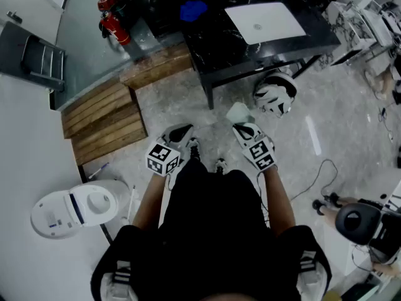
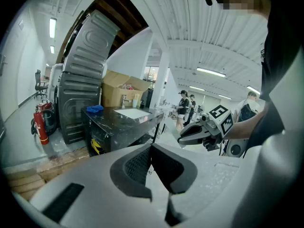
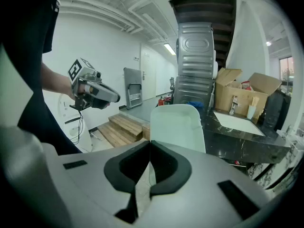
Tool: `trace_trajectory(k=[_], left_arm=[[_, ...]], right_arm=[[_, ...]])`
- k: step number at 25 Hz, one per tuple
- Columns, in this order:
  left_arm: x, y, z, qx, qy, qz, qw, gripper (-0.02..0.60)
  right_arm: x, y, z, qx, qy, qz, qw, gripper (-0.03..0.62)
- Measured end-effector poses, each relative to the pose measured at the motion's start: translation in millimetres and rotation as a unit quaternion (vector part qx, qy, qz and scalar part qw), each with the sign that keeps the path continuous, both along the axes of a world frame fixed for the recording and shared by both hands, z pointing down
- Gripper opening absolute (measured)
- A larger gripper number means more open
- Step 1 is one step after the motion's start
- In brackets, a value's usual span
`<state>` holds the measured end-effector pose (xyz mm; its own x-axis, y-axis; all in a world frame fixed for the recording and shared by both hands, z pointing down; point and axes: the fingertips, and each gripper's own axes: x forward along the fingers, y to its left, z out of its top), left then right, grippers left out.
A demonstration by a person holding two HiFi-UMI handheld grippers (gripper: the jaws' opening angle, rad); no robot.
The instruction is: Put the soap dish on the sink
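Right gripper (image 3: 148,148): my jaws were clamped on the near rim of the dish (image 3: 178,127), which stood upright ahead of them, in the air and well apart from the sink (image 1: 264,21) in the black counter (image 1: 210,42). Left gripper (image 2: 151,148): jaws closed on nothing, held just beside the right one. I judged the step in hand to be the carry. Since I held only a thin rim, the dish could pivot, so the carry called for a firm, steady squeeze. It also called for walking close to the counter, turning the dish level, and resting it flat by the basin before any release.
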<state>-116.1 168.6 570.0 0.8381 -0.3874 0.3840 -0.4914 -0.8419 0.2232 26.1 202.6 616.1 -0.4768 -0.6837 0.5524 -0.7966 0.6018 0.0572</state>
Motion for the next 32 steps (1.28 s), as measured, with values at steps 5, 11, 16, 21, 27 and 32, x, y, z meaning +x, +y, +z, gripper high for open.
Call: trace_trajectory(k=[5,11,16,21,27,32], left_arm=[[-2,38,5,-0.006,-0.005,-0.008,0.9999,0.0],[-3,53,2,0.001,-0.007,-0.024,0.9997,0.0],[-3,59,0,0.003,-0.004,-0.038,0.9993,0.0],[-4,66,4,-0.002,-0.006,-0.044,0.999,0.0],[-3,72,4,-0.001,-0.009,-0.05,0.9987,0.0],[2,69,2,0.003,-0.008,-0.048,0.9988,0.0]], right_arm=[[3,32,-1,0.005,-0.001,-0.011,1.0,-0.002],[3,45,-3,0.009,0.0,-0.028,1.0,-0.002],[-2,45,-8,0.014,-0.011,-0.042,0.999,-0.003],[-3,42,-10,0.018,-0.014,-0.05,0.998,-0.003],[-3,44,-12,0.023,-0.011,-0.058,0.998,-0.003],[-4,43,-14,0.028,-0.01,-0.062,0.998,-0.003]])
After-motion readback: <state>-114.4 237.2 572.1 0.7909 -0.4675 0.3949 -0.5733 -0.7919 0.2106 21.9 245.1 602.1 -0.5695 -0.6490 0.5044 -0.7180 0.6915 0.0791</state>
